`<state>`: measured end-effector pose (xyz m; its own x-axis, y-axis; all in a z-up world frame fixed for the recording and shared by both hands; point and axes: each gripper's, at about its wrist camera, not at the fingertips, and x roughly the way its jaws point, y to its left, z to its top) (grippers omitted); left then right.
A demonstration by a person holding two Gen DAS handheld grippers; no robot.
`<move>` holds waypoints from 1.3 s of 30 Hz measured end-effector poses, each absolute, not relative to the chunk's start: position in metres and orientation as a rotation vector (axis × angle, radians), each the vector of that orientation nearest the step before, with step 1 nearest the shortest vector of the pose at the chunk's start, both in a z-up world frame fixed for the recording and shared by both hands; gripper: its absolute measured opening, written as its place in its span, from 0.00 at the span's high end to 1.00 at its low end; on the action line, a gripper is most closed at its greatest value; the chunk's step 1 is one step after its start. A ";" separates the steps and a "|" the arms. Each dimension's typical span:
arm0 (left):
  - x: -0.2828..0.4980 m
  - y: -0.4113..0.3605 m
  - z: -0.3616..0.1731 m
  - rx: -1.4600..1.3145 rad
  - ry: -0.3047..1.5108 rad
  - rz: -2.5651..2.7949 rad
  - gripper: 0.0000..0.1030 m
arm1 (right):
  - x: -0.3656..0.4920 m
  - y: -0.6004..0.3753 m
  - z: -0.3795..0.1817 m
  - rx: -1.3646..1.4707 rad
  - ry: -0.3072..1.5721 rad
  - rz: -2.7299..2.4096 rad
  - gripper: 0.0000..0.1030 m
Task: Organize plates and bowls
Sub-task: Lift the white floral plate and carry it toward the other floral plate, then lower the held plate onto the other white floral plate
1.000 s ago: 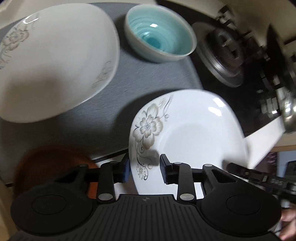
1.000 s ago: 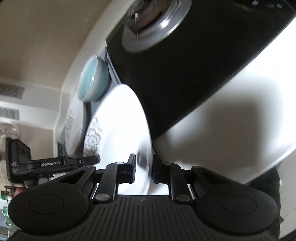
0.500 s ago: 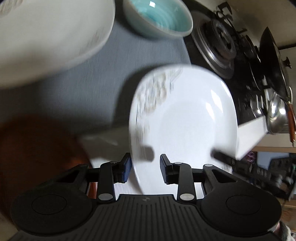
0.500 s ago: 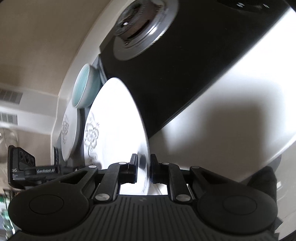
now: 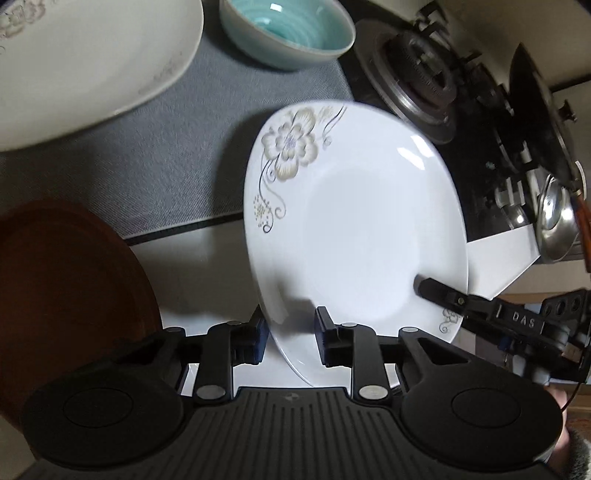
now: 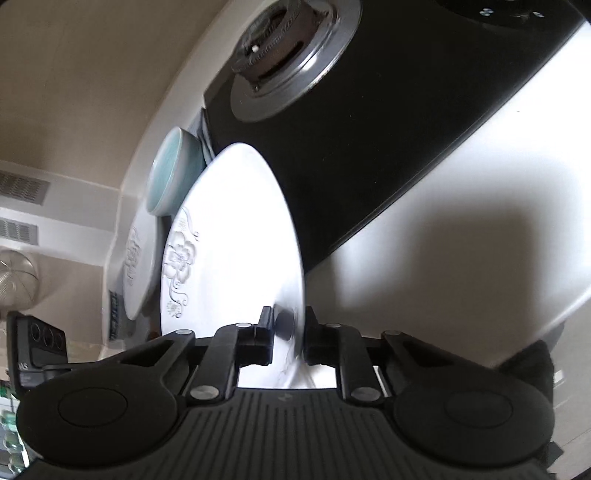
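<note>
A: Start with the big one. Why is the large flowered plate (image 5: 85, 62) where it is?

B: It lies flat on the grey mat (image 5: 177, 162), far corner, so I judge it to be the base of a stack. The teal bowl (image 5: 288, 33) sits just beside it on the same mat, out of the way

A: And the smaller flowered plate (image 5: 354, 236)?

B: That is the one in hand. It is off the counter (image 5: 207, 251), tilted, between the mat and the stove burner (image 5: 417, 77). The right gripper (image 6: 290, 339) is clamped on its near rim, a finger on each face, which suits a thin edge

A: Does the left gripper (image 5: 290, 338) hold it too?

B: No. Its jaws stand apart, straddling the rim; the outer finger sits right at the edge, the inner one clear of the face. I read that as steadying or waiting, not a grip

A: The brown dish (image 5: 70, 295)?

B: Low on the left, near the counter's edge, untouched. Probably sorted later

A: Risk?

B: A glazed rim pinched at one point may pivot
</note>
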<state>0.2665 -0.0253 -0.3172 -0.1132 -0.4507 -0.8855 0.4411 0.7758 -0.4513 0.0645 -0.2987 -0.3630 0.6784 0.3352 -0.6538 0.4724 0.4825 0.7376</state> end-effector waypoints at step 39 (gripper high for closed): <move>0.302 0.093 -0.213 -0.172 1.217 -0.519 0.73 | 0.168 -0.207 -0.270 0.965 0.824 0.127 0.80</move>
